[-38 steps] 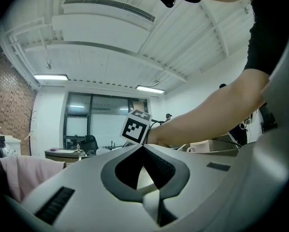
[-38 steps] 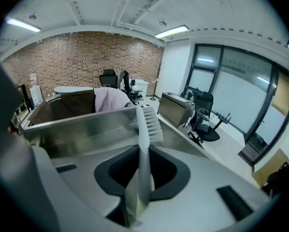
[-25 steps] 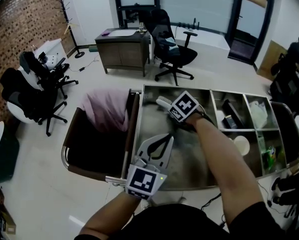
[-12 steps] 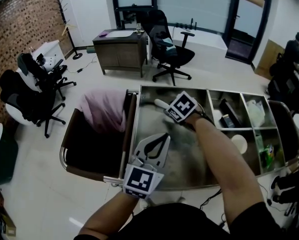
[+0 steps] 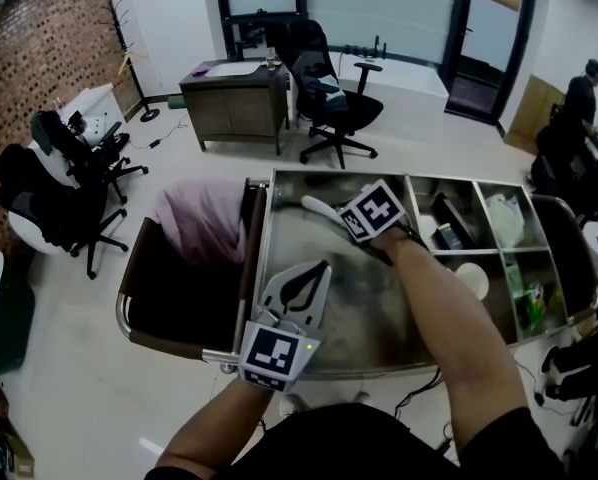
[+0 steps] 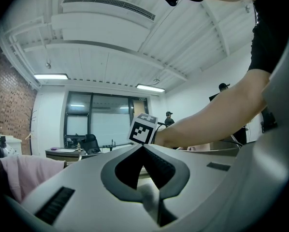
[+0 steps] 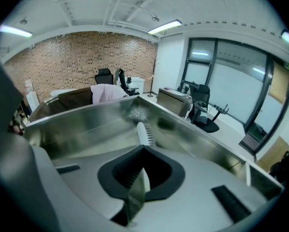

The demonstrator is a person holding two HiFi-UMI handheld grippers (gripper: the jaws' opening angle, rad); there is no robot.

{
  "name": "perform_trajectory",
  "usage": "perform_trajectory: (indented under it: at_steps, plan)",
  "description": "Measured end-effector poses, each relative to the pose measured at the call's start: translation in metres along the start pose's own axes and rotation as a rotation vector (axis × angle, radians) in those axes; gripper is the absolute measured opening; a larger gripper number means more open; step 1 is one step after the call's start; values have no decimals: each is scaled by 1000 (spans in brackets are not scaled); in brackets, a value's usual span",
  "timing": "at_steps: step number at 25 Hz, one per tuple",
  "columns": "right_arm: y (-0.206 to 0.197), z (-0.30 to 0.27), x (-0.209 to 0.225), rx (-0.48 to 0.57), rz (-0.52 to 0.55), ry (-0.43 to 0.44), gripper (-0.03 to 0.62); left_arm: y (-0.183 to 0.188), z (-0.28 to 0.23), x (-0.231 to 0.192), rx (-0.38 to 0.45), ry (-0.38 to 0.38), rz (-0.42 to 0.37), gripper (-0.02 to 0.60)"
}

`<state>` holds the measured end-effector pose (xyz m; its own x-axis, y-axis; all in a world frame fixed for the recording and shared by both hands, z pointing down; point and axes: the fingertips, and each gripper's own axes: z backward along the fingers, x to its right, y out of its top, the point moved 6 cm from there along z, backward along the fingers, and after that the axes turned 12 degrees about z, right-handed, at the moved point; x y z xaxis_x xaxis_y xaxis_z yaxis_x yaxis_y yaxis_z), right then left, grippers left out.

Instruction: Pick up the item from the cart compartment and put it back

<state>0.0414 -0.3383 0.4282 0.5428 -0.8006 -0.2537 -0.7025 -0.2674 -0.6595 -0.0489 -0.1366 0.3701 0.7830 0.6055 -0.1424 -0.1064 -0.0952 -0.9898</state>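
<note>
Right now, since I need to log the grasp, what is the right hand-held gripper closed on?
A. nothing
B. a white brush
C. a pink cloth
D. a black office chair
B: in the right gripper view the jaws of the right hand-held gripper, which have just closed, pinch the handle of the white brush, whose bristled head sticks out ahead over the steel cart compartment.

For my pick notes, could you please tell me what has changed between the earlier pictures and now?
The right gripper has just been closing its jaws and now grips the white brush by its handle in the large cart compartment. The left gripper stayed shut, empty and in place.
</note>
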Motion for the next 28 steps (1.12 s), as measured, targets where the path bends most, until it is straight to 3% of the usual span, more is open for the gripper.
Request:
perform_trajectory:
  at_steps: [12,22,28]
  plan:
    - [8,23,-10,92,-22,-15,12,-1,0,0,-5,-1,-8,0]
    - [5,118,-42,491,-213,-46,12,-1,0,2,-11,-8,-12,0]
    - [-11,188,-77,712,-225,-88,12,0,0,3,-11,-10,-5,0]
